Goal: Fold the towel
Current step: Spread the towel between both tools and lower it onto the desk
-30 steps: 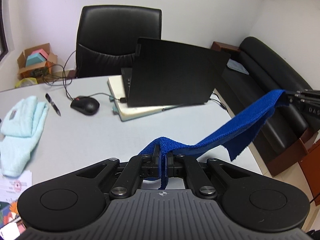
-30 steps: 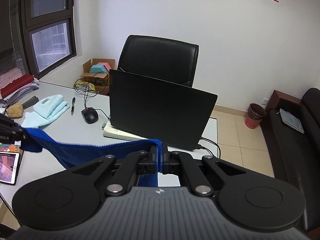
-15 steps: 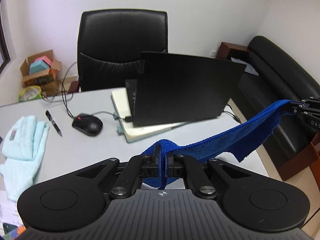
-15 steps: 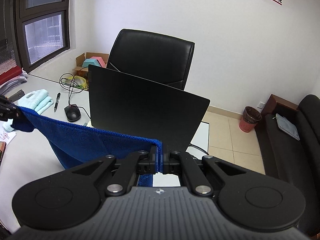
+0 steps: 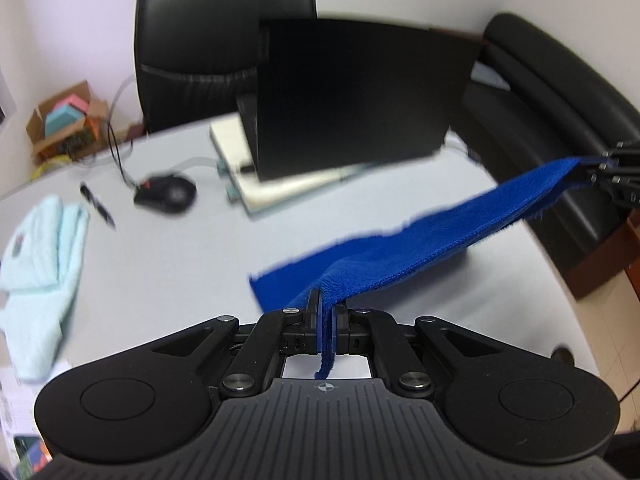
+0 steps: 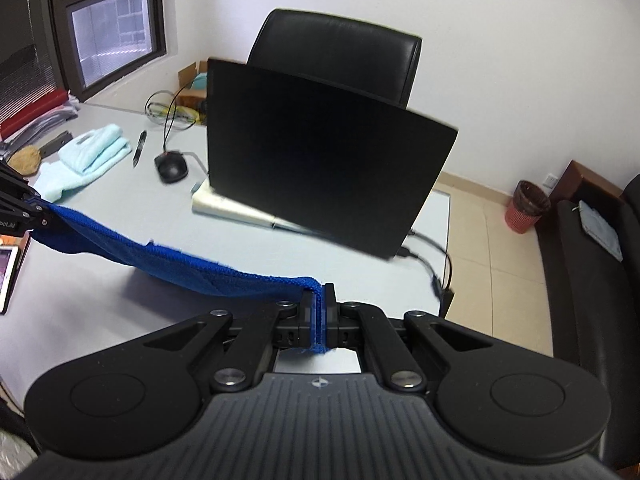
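Note:
A blue towel [image 5: 420, 240] hangs stretched between my two grippers over the grey desk [image 5: 168, 264]. My left gripper [image 5: 326, 312] is shut on one corner of it. My right gripper [image 6: 319, 304] is shut on the other corner; the towel [image 6: 168, 260] runs from it leftward to the left gripper's fingers [image 6: 20, 208]. In the left wrist view the right gripper's fingers [image 5: 616, 176] show at the far right, clamped on the towel's end. The towel's lower edge droops toward the desk; whether it touches is unclear.
An open black laptop [image 5: 352, 96] on a white book stands behind the towel, cables at its right. A black mouse [image 5: 166, 196], a pen [image 5: 98, 210] and a light blue folded towel [image 5: 44, 236] lie at left. A black chair [image 6: 336, 60] and sofa [image 5: 560, 112] stand beyond.
Both grippers have tilted and moved down toward the desk with the towel. The towel now hangs lower and flatter over the desk surface.

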